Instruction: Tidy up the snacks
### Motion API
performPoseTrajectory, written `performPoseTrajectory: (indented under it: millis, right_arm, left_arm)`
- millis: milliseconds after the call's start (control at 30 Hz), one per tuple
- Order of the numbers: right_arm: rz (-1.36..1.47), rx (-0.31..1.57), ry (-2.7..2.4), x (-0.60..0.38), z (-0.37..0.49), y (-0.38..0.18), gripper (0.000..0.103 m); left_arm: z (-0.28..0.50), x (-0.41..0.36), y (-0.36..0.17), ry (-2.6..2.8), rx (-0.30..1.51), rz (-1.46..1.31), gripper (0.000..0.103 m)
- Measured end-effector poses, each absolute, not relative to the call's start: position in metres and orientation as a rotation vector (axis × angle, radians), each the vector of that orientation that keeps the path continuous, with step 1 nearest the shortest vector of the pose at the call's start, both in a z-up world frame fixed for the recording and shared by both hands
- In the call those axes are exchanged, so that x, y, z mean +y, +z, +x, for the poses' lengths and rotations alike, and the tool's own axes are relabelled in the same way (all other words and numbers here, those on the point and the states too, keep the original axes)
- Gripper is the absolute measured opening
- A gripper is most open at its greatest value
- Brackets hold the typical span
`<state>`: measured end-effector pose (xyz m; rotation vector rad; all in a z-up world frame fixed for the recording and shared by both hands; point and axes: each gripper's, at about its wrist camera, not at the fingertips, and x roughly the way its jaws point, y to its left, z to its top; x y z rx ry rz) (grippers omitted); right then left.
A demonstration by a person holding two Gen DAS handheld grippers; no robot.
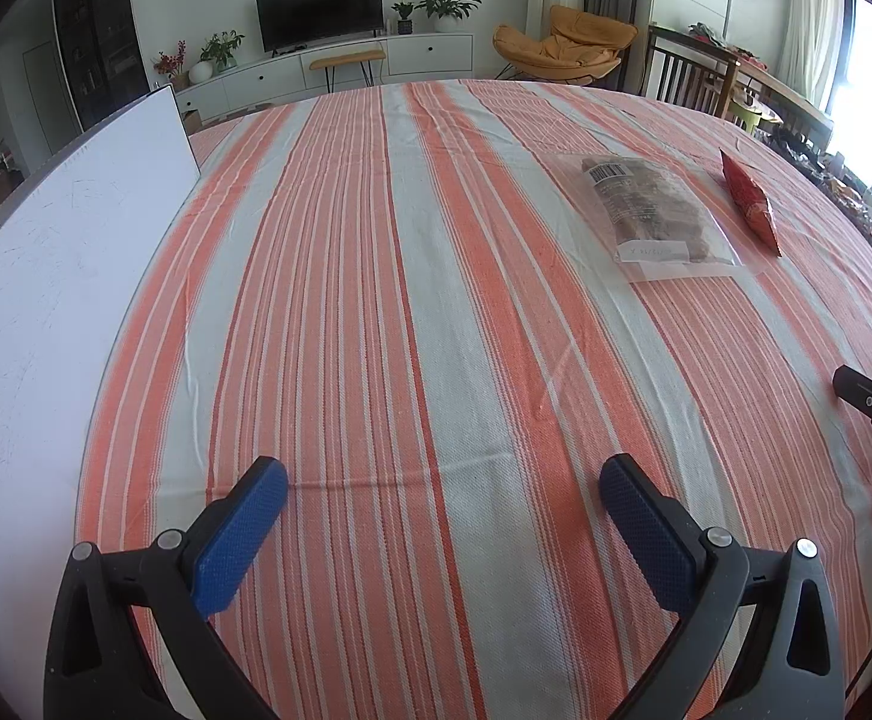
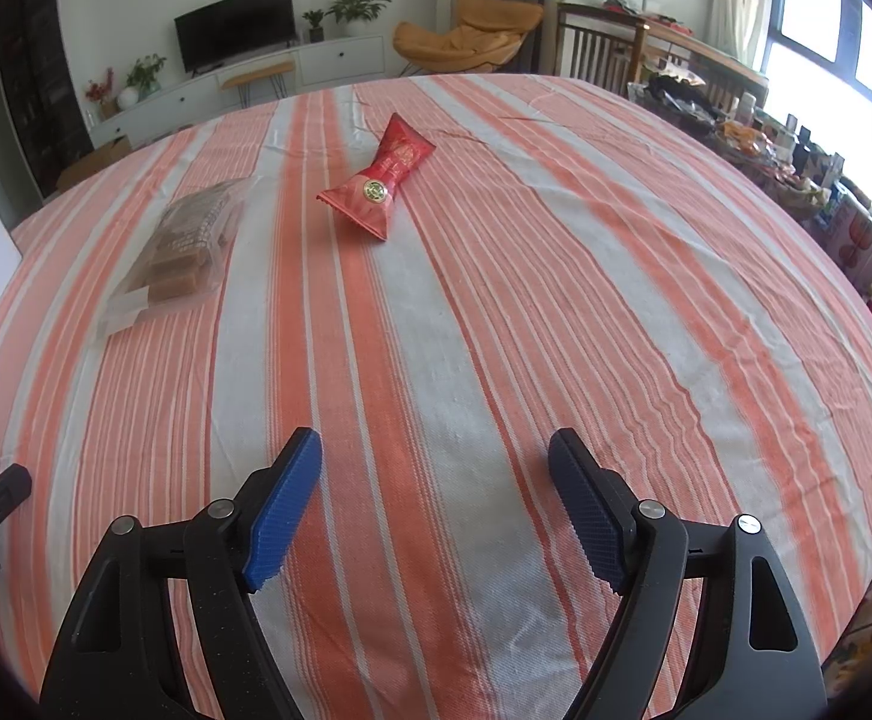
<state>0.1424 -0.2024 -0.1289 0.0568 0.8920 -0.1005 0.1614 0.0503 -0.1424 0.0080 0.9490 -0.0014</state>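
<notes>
A clear bag of brown snack pieces (image 1: 652,210) lies flat on the orange-and-white striped tablecloth (image 1: 375,300), far right in the left wrist view. Just right of it lies a red twisted snack packet (image 1: 748,198). In the right wrist view the red packet (image 2: 384,180) sits ahead at centre and the clear bag (image 2: 177,252) to its left. My left gripper (image 1: 443,468) hovers open over bare cloth, well short of both snacks. My right gripper (image 2: 436,438) is also open, its jaws wide apart with nothing between them.
A white board (image 1: 45,300) covers the table's left side. Beyond the far edge stand a TV cabinet (image 1: 327,66), an orange chair (image 1: 562,51) and wooden chairs. A cluttered side table (image 2: 796,168) runs along the right by the windows.
</notes>
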Motion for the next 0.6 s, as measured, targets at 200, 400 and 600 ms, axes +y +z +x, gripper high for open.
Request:
performPoseTrajectory:
  millis: [200, 400, 600]
  right_arm:
    - [0.057, 0.892, -0.101, -0.202, 0.142, -0.129, 0.081]
    - [0.056, 0.893, -0.101, -0.202, 0.142, -0.129, 0.081]
    - [0.055, 0.894, -0.099, -0.201, 0.142, -0.129, 0.083]
  left_arm:
    - [0.161, 0.05, -0.142, -0.002, 0.949, 0.008, 0.103]
    - [0.162, 0.05, -0.142, -0.005, 0.949, 0.005, 0.103]
    - [0.182, 0.038, -0.122, -0.169, 1.011, -0.161, 0.102]
